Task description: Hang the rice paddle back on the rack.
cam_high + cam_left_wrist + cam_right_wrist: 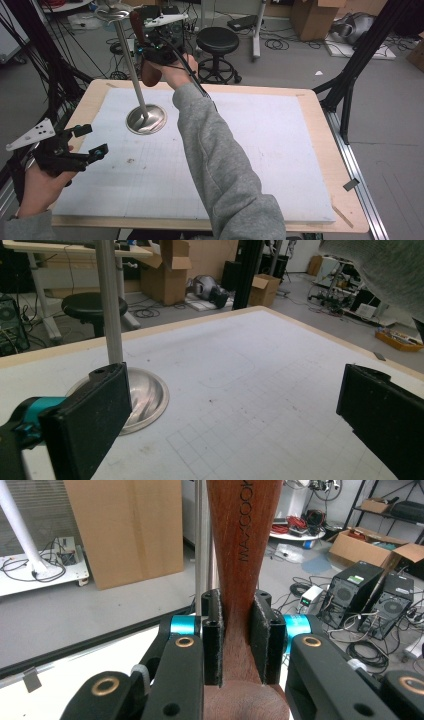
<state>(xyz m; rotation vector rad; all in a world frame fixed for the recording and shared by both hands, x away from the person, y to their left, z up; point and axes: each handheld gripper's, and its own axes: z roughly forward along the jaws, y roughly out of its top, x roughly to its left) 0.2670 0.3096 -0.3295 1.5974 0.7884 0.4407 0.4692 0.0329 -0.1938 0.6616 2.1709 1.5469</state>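
Observation:
A brown wooden utensil [149,75] is held upright above the table's far edge, with my right gripper [150,48] shut on it. In the right gripper view the jaws clamp its narrow neck [240,540], which bears stamped letters. Just left of it rises the steel pole [131,55] of a metal stand, whose round base [146,120] rests on the white mat and whose top carries a small disc [114,12]. My left gripper [92,141] hovers open at the table's left edge, its jaws [225,415] wide apart, with the stand base [145,400] ahead.
The white gridded mat [280,140] sits on a wood-rimmed table. A grey-sleeved arm [220,160] crosses the middle. A black stool [217,40] stands beyond the far edge, black frame legs [345,95] at the right, and cables and boxes on the floor.

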